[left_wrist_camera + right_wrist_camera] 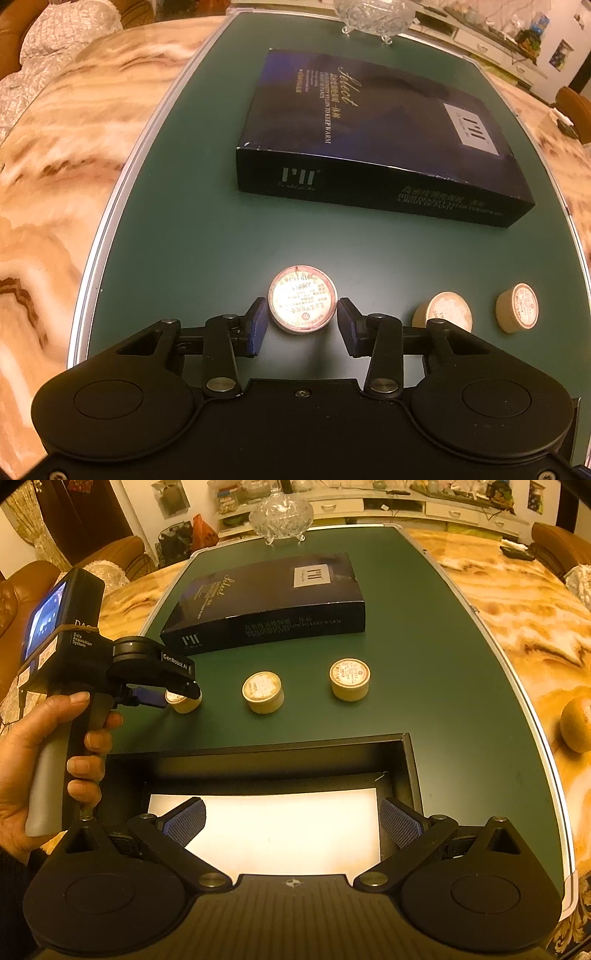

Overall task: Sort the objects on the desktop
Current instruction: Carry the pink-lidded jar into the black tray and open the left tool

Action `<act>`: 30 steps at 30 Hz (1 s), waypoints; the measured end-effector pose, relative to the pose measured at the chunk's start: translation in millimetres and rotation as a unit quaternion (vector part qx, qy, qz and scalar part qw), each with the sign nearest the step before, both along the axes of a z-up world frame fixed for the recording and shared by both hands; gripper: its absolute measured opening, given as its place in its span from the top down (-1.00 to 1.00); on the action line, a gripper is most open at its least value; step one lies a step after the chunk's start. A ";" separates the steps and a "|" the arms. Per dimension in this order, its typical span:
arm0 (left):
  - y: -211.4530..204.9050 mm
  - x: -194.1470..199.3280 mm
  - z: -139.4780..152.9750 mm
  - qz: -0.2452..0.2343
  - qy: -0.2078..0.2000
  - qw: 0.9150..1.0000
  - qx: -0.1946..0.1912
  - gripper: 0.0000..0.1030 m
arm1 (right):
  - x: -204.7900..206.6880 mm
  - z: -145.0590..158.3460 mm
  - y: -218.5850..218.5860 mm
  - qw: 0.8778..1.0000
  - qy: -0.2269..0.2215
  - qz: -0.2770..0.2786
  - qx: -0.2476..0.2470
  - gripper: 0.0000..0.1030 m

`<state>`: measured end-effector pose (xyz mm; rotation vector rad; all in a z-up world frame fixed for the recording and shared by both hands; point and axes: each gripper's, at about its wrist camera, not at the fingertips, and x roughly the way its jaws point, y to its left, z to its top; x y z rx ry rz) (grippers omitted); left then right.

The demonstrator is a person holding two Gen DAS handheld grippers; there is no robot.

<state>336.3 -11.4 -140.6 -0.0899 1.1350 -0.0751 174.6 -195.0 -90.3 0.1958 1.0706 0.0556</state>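
Observation:
Three small round tins stand in a row on the green mat [177, 229]. My left gripper [302, 308] is open, and its blue pads flank the leftmost tin [302, 299] closely at both sides. The middle tin [443, 314] and the right tin [517, 308] stand free. The right wrist view shows the same left gripper [177, 697], held by a hand [22, 746], around the leftmost tin [184, 703], beside the middle tin [263, 692] and right tin [349, 679]. My right gripper [291, 812] hangs open above an open black box [413, 775] with a white bottom.
A flat dark blue carton [369, 140] lies behind the tins, seen in the right wrist view too as a carton [266, 594]. A footed glass bowl [281, 513] stands at the mat's far edge. A round orange fruit [576, 723] rests on the marble table at the right.

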 end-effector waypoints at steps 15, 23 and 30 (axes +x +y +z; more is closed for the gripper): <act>7.2 -53.1 58.2 -0.017 -0.024 1.000 -0.003 0.23 | -23.4 13.3 -17.0 0.999 -0.010 -0.029 0.010 -1.00; 1.1 -137.5 92.1 -0.046 -0.020 0.999 0.000 0.23 | -41.8 25.2 -29.4 0.998 -0.021 -0.050 0.016 -1.00; -6.0 -167.1 51.8 -0.035 0.031 0.999 0.018 0.23 | -52.9 30.7 -41.8 0.998 -0.025 -0.059 0.016 -1.00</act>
